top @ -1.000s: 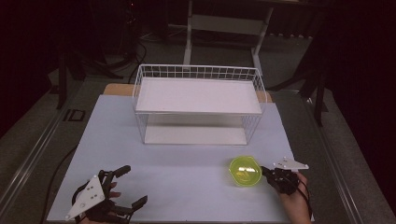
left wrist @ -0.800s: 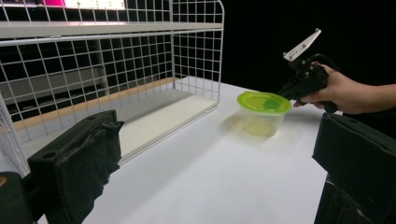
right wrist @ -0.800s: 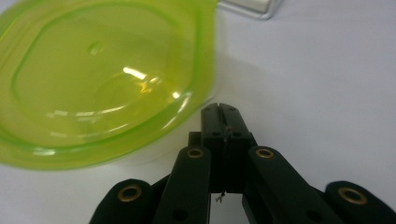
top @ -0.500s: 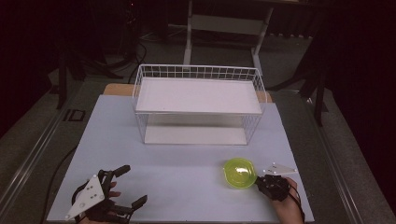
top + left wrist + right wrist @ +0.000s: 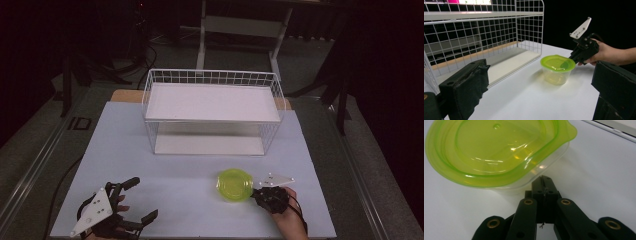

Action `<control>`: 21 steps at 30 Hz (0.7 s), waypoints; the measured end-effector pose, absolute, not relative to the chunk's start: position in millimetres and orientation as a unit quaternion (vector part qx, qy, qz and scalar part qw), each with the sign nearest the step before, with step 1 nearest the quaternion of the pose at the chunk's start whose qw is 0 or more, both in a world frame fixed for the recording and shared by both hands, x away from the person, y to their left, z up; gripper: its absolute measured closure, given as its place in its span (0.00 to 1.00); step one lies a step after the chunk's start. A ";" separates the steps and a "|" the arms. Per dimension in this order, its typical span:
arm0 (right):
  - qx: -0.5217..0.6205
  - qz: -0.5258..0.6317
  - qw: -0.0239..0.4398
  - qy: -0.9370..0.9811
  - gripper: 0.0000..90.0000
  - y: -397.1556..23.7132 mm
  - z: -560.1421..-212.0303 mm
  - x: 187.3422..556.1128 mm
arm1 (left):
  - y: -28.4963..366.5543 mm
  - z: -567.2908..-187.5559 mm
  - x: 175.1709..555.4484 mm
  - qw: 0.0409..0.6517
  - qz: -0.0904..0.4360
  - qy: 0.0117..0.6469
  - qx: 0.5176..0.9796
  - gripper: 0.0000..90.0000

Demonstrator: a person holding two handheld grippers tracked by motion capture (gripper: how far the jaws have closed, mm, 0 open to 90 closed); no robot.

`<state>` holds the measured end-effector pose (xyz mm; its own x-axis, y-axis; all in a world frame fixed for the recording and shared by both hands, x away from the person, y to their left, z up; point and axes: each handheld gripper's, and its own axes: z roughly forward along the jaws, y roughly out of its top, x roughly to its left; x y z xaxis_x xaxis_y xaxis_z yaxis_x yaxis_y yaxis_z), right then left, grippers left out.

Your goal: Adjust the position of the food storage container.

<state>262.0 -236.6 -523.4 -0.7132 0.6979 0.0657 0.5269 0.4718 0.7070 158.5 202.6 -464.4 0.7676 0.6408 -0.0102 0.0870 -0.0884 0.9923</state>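
A clear tub with a lime-green lid (image 5: 234,185) (image 5: 557,67) (image 5: 496,152) stands on the white table, in front of the wire shelf and a little right of centre. My right gripper (image 5: 256,192) (image 5: 572,58) (image 5: 543,181) is shut, its joined tips pressed against the tub's side just under the lid rim, with nothing between them. A hand holds it from the table's front right. My left gripper (image 5: 141,200) (image 5: 540,85) is open at the front left corner, empty, pointing across the table at the tub.
A white wire rack (image 5: 212,110) (image 5: 486,37) with an upper shelf and a lower board stands at the back middle of the table (image 5: 175,170). Dark floor, stands and cables surround the table.
The tub has slid to the left along the table, with my shut right gripper following against its right side. The left gripper has hardly moved.
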 end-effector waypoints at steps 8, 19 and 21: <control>0.376 0.362 0.127 0.843 1.00 -235.8 -520.2 271.3 | 203.2 -464.6 158.6 0.623 0.221 0.259 0.704 0.02; 0.356 0.364 0.117 0.853 1.00 -208.7 -522.2 272.2 | 203.5 -464.4 158.7 0.622 0.223 0.257 0.705 0.02; 0.354 0.366 0.113 0.853 1.00 -203.7 -522.0 273.3 | 203.4 -464.5 158.3 0.622 0.222 0.256 0.706 0.02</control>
<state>273.3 -203.7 -522.0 -0.7232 0.6874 0.0666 0.5221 0.4811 0.7043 158.3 203.4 -464.5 0.7703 0.6376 -0.0049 0.0853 -0.0954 0.9918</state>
